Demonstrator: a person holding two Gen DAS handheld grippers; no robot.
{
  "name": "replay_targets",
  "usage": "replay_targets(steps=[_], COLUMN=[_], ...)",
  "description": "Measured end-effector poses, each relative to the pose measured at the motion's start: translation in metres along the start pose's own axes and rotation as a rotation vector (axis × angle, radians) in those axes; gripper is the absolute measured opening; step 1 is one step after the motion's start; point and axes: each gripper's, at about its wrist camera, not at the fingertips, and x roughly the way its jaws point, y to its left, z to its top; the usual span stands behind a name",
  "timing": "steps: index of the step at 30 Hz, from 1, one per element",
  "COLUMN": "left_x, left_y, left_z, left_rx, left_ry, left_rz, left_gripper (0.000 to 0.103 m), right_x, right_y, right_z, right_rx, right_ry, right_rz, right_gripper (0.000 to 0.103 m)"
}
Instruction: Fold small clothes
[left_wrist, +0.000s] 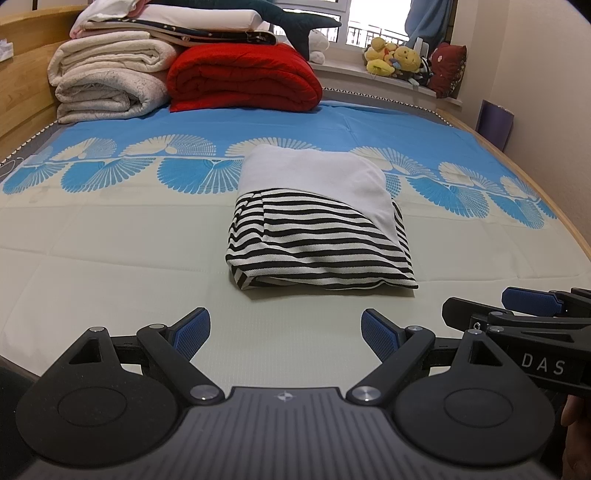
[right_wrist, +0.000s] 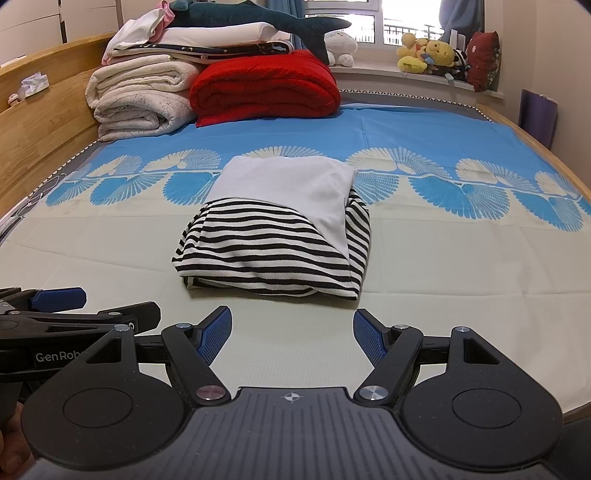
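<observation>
I have the left tool (left_wrist: 284, 334) spread wide, its blue-padded fingers (left_wrist: 380, 338) holding nothing and hovering over the pale part of the bed sheet (left_wrist: 110, 266). The right tool (right_wrist: 291, 334) is likewise spread wide and empty. The two tools sit side by side: the right one shows at the right edge of the left wrist view (left_wrist: 532, 314), and the left one at the left edge of the right wrist view (right_wrist: 74, 310).

The striped garment (left_wrist: 317, 236), black-and-white bands with a plain white panel over its far half, lies folded into a compact bundle on the bed, just ahead of both tools and apart from them. In the right wrist view it (right_wrist: 273, 240) lies centred ahead of the fingers, its near edge showing stacked layers.

At the far end of the bed, well apart from the garment, a red quilt (left_wrist: 243, 77) lies folded beside a stack of cream blankets (left_wrist: 107, 77). Plush toys (right_wrist: 432, 51) sit on the window sill (right_wrist: 376, 75).
</observation>
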Motion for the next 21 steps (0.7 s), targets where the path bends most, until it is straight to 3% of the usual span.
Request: replay_targets(steps=[21], left_x=[0.0061], left_y=[0.0054], left_z=[-0.0028], left_rx=[0.002], left_ry=[0.011], left_rz=[0.002], left_gripper=[0.092], right_x=[0.0047], right_y=[0.0021], right_z=[-0.0053], right_rx=[0.009], right_ry=[0.015], right_rz=[-0.001], right_gripper=[0.074])
